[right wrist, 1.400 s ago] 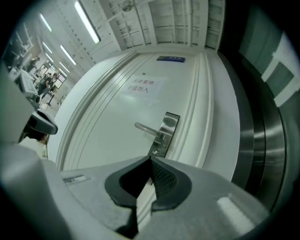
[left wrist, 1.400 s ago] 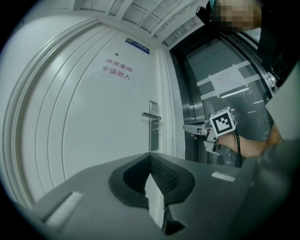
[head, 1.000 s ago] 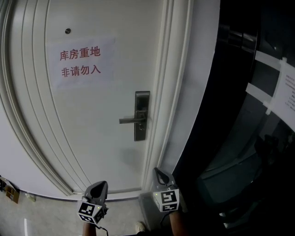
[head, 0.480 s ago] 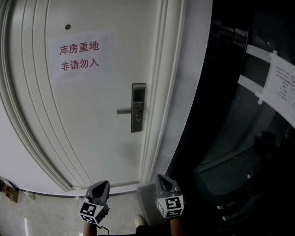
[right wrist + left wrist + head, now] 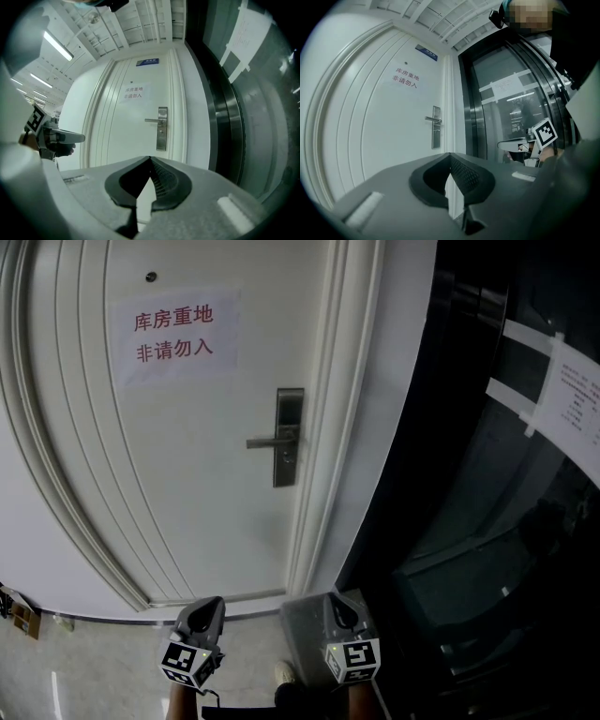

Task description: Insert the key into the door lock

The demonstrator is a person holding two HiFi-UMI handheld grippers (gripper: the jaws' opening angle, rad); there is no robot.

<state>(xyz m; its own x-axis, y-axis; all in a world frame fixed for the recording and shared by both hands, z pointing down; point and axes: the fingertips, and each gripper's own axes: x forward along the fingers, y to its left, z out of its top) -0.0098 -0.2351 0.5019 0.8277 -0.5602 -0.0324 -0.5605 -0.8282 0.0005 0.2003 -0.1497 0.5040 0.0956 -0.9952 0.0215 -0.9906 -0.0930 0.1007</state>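
A white door [image 5: 206, 474] carries a steel lock plate [image 5: 288, 437] with a lever handle pointing left and a small keyhole [image 5: 285, 461] under it. The plate also shows in the left gripper view [image 5: 436, 127] and the right gripper view [image 5: 161, 129]. Both grippers hang low in front of the door, far short of the lock and pointing towards it. My left gripper [image 5: 203, 613] [image 5: 450, 155] is shut, tips touching, with nothing between them. My right gripper [image 5: 337, 607] [image 5: 150, 158] is also shut. No key shows in any view.
A paper sign [image 5: 175, 337] with red characters hangs on the door below a peephole [image 5: 150, 277]. Right of the door frame is a dark glass wall [image 5: 469, 474] with a taped paper notice [image 5: 572, 395]. A shoe [image 5: 284, 671] shows on the tiled floor.
The lock plate now sits higher in the head view. The right gripper has sunk a little and drifted right; the left gripper has shifted slightly. Both stay shut.
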